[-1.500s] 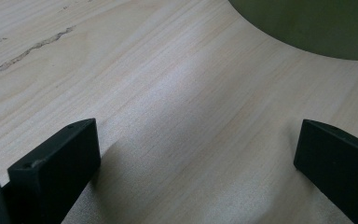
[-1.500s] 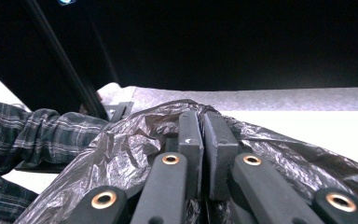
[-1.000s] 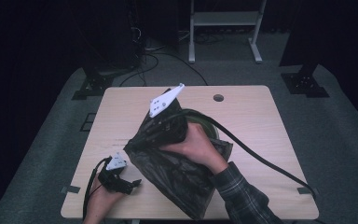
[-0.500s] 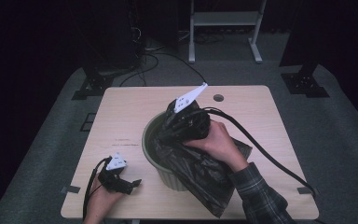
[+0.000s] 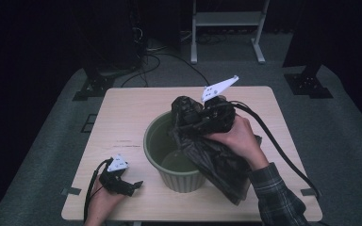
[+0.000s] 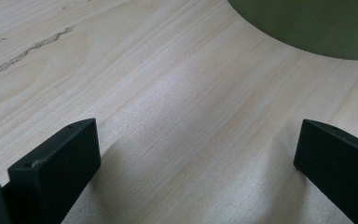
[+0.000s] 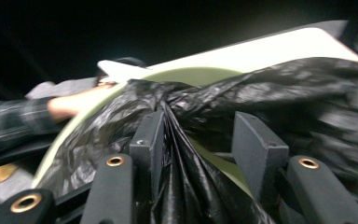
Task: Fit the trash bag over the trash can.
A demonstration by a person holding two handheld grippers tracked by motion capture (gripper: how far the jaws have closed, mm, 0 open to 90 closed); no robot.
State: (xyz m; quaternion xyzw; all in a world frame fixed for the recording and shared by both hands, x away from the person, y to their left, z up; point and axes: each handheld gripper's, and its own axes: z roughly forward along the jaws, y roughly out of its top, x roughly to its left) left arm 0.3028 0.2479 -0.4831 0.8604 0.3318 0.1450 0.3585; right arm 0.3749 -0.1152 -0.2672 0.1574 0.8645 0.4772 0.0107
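A green pot (image 5: 156, 141) stands mid-table with its mouth showing. A crumpled black plastic bag (image 5: 221, 165) drapes over its right rim and down to the table. My right gripper (image 5: 188, 117) hovers over the pot's far right rim, wrapped in the bag. In the right gripper view its jaws (image 7: 200, 140) have just been opening: the bag (image 7: 186, 186) hangs between them against the left jaw, and a gap to the right jaw shows the pot's rim (image 7: 191, 74). My left gripper (image 5: 134, 186) rests open on the table at the front left, its jaws (image 6: 198, 158) wide over bare wood near the pot (image 6: 307, 23).
The wooden table (image 5: 122, 117) has bare room to the left of and behind the pot. The right gripper's thick black cable (image 5: 283, 150) trails off toward the table's right front corner. Stand legs and cables lie on the dark floor beyond the table.
My right hand has carried the bag to the right, off the pot's mouth, which now lies uncovered. The left gripper has stayed put.
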